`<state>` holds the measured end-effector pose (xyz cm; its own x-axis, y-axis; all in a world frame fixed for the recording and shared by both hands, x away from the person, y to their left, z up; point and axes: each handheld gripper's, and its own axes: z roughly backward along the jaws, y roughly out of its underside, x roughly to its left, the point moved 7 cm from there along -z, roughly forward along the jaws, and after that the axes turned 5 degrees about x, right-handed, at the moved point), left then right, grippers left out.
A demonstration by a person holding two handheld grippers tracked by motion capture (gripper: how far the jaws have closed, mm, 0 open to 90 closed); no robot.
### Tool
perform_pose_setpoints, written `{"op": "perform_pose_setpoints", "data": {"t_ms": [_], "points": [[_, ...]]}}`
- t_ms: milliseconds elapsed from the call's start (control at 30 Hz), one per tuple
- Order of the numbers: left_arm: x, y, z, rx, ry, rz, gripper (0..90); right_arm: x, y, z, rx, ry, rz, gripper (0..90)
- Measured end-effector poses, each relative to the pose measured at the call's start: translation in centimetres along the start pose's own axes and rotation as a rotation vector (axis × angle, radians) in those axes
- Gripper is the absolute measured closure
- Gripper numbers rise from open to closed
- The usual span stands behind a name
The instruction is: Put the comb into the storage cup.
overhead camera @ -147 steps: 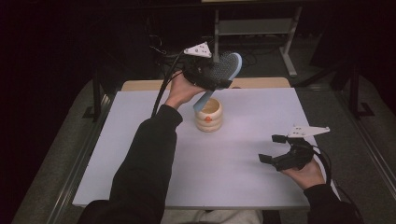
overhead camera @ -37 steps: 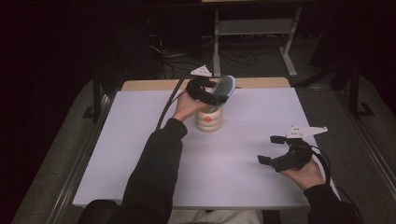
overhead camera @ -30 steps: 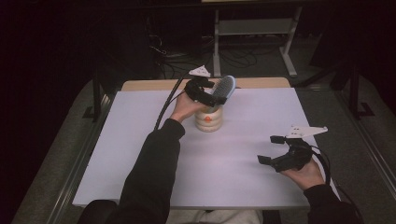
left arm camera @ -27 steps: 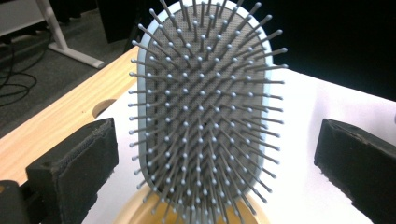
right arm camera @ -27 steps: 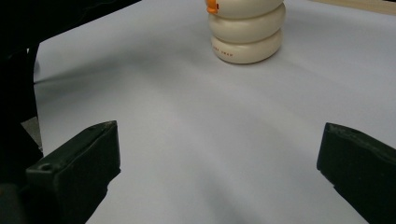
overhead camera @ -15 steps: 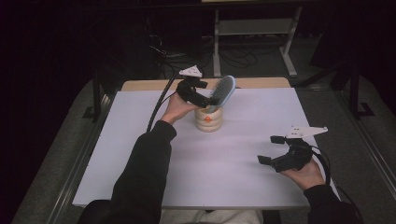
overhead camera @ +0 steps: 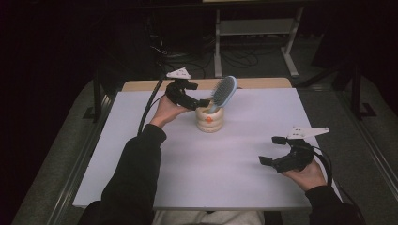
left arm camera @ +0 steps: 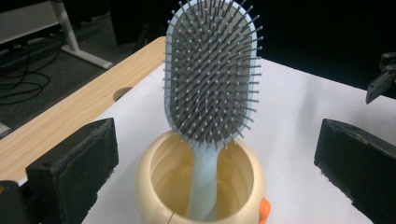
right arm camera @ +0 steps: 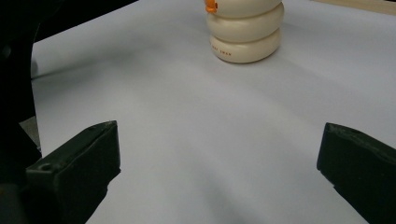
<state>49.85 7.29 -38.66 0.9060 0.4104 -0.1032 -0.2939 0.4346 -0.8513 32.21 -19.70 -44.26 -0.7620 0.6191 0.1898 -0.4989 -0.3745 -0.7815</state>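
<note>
Jaws of the left gripper [overhead camera: 199, 101] stand wide apart, having just opened, with the hairbrush [left arm camera: 211, 79] between and beyond them, handle down in the cream cup [left arm camera: 201, 186]. Light and stiff, it's best gripped by its handle.

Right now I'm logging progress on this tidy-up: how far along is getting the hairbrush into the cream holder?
Done: the hairbrush stands handle-down in the cream holder, head leaning out over the rim. In hand: nothing; the left claw has just been opening and is clear of the brush. The right claw hovers open over the white table. Left: only drawing the left claw away, it seems.
</note>
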Motion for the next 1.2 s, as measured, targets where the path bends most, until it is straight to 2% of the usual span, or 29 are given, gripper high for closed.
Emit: {"op": "perform_pose_setpoints", "data": {"t_ms": [267,567,933,1200], "points": [[-0.2,0.7,1.1,-0.004,-0.009,-0.010,0.0,0.0,0.0,0.0,0.000,0.001,-0.001,0.0],[-0.9,1.1,2.8,-0.016,-0.021,-0.042,0.0,0.0,0.0,0.0,0.000,0.001,-0.001,0.0],[-1.2,2.7,4.8,-0.005,-0.035,-0.042,0.0,0.0,0.0,0.0,0.003,0.004,-0.002,0.0],[-1.3,3.8,6.4,-0.011,-0.056,-0.025,0.0,0.0,0.0,0.0,0.002,0.006,-0.005,0.0]]}}
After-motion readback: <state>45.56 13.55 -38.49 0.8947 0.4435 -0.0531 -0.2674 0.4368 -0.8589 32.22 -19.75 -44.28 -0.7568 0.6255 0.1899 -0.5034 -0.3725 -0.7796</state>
